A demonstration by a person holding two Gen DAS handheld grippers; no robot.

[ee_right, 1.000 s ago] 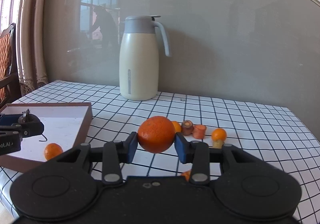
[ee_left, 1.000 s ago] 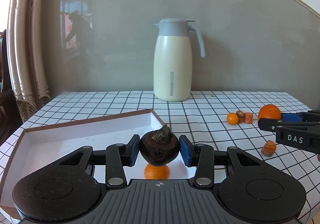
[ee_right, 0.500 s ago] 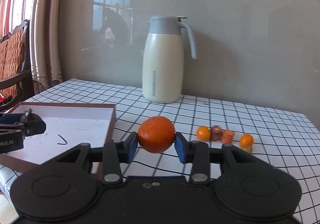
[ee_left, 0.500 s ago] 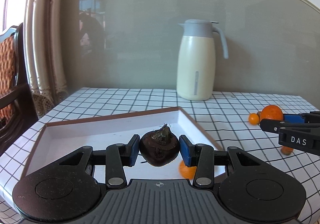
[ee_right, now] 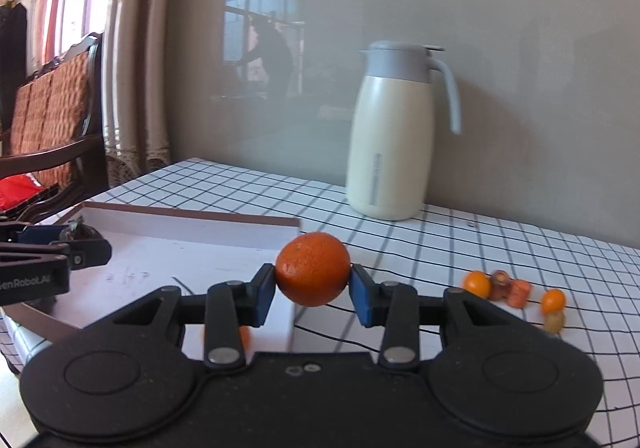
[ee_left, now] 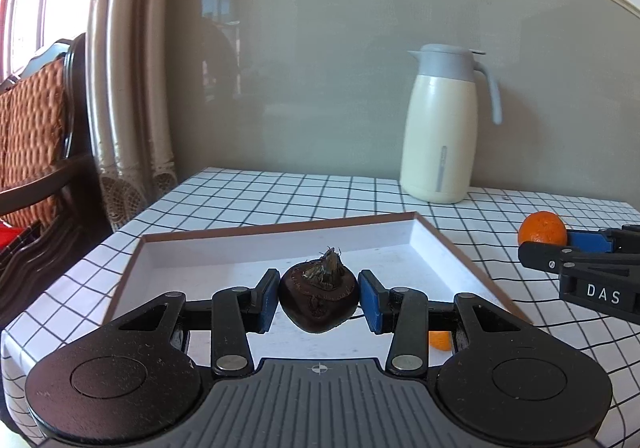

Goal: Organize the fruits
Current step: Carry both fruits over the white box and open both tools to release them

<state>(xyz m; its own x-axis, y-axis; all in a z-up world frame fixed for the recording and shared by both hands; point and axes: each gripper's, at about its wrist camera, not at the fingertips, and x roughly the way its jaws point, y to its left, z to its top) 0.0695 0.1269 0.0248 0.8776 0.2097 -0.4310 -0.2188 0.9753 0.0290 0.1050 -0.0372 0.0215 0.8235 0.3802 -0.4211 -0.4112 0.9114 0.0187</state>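
Chair [ee_left: 36, 136]: a wooden frame with an orange patterned cushion is seen at the far left, at 9 o'clock of the table.
Curtain [ee_left: 128, 88]: pale folds are hung between the chair and the grey wall.
Table [ee_left: 280, 188]: it is covered by a white cloth with a black grid.
Tray [ee_left: 224, 252]: a shallow white tray with a brown rim is laid on the left part of the table; its near right corner is overlapped by the right gripper in the right wrist view.
Left gripper [ee_left: 319, 298]: its blue pads are pressed on a dark fruit, the jaws being narrowly parted by it; it is held above the tray's floor.
Dark fruit [ee_left: 318, 304]: a blackish, round fruit with a dried calyx on top is clamped between the pads, clear of the tray floor.
Small orange [ee_left: 440, 340]: it is partly hidden behind the left gripper's right finger, at 4 o'clock of the dark fruit; whether it lies inside the tray cannot be told.
Right gripper [ee_right: 312, 290]: its pads are closed on an orange, over the tray's right edge.
Orange [ee_right: 313, 268]: it is gripped at both sides and carried in the air.
Jug [ee_right: 390, 128]: a cream jug with a grey lid and handle is stood at 12 o'clock, by the wall.
Loose fruits [ee_right: 516, 292]: several small orange and reddish pieces are grouped on the cloth at 3 o'clock of the orange, well apart from the tray.
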